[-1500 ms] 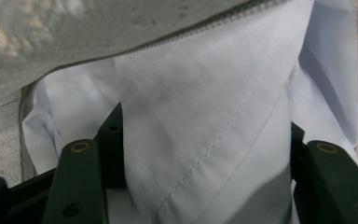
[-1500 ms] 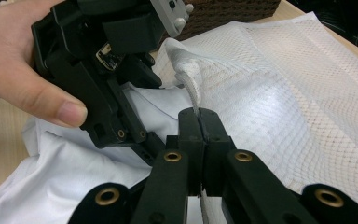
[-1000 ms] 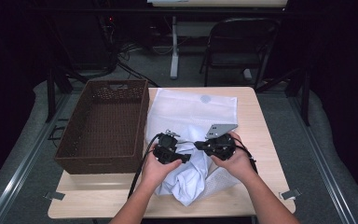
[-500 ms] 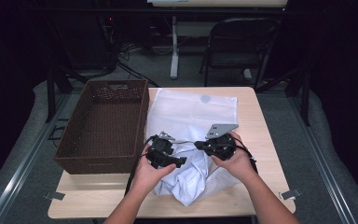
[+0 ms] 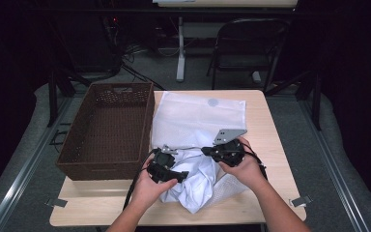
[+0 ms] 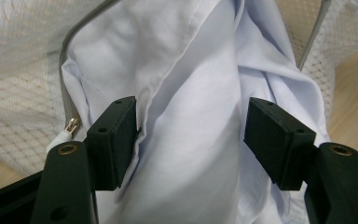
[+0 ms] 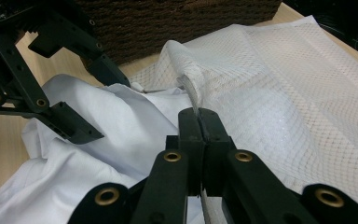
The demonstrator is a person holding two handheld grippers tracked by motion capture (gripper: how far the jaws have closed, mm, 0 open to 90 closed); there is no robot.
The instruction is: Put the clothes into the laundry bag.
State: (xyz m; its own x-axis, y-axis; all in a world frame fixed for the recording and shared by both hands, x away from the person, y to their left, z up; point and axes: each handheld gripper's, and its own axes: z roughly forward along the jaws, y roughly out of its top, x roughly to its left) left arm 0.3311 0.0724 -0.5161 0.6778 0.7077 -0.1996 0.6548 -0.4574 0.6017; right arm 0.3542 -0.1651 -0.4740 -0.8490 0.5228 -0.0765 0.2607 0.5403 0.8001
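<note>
Much of the white shirt (image 5: pixel 195 181) is bunched under both hands at the near middle of the surface (image 5: pixel 265 130), and how far it sits inside the white mesh laundry bag (image 5: pixel 198 116) is hard to make out from above. The bag lies flat toward the far edge, just right of the brown woven basket (image 5: pixel 106 130).

The left claw (image 6: pixel 193 140) stands partly open with a fold of shirt running between its jaws; the left pad touches a seam edge, the right pad stands clear of the cloth. The right claw (image 7: pixel 199 123) is clenched on the bag's edge by the zipper, holding the mesh lifted.

The left gripper view shows the grey zipper line and a small metal zipper pull (image 6: pixel 72 125), too small to see from above. The right gripper view shows the left claw's open jaws poised over the shirt, with the basket wall behind.
</note>
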